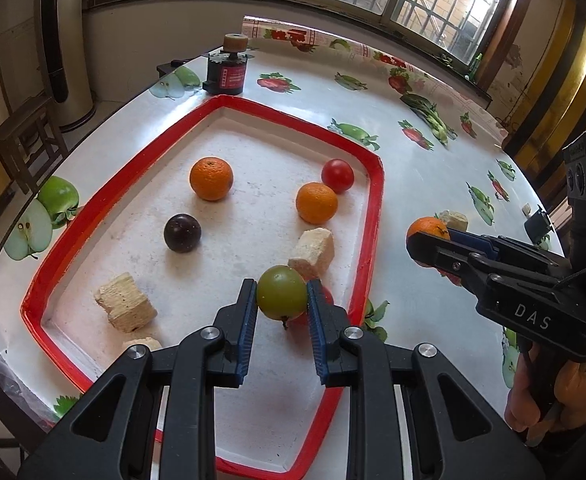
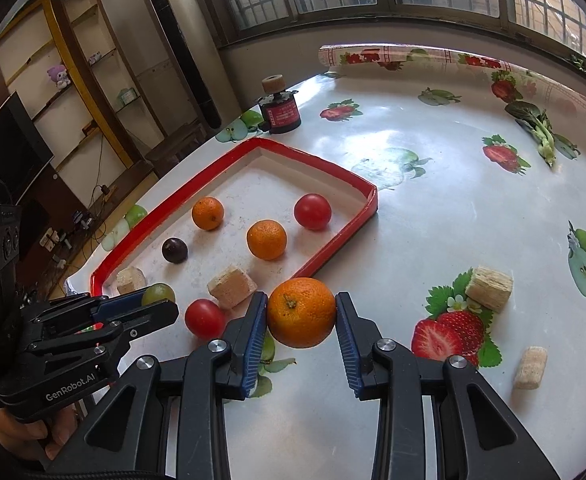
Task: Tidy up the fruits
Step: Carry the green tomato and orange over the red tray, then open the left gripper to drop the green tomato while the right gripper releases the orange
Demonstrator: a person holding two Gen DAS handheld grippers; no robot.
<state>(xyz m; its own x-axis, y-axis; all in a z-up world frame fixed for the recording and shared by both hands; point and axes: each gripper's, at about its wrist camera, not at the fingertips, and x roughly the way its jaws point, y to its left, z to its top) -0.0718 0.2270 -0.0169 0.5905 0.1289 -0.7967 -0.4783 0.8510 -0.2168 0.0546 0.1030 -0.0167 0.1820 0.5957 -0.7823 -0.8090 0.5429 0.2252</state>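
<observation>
1. The left gripper (image 1: 281, 294) is nearly closed, pinching a green fruit (image 1: 281, 292) over the near end of the red-rimmed tray (image 1: 375, 208).
2. The right gripper (image 2: 302, 314) clamps an orange (image 2: 302, 312) just outside the tray's right rim, above the worktop (image 2: 433, 208).
3. Two oranges, tomatoes, a dark plum (image 1: 182, 233) and pale blocks sit in the tray; its middle is bare, and the worktop to the right lies mostly open.
</observation>
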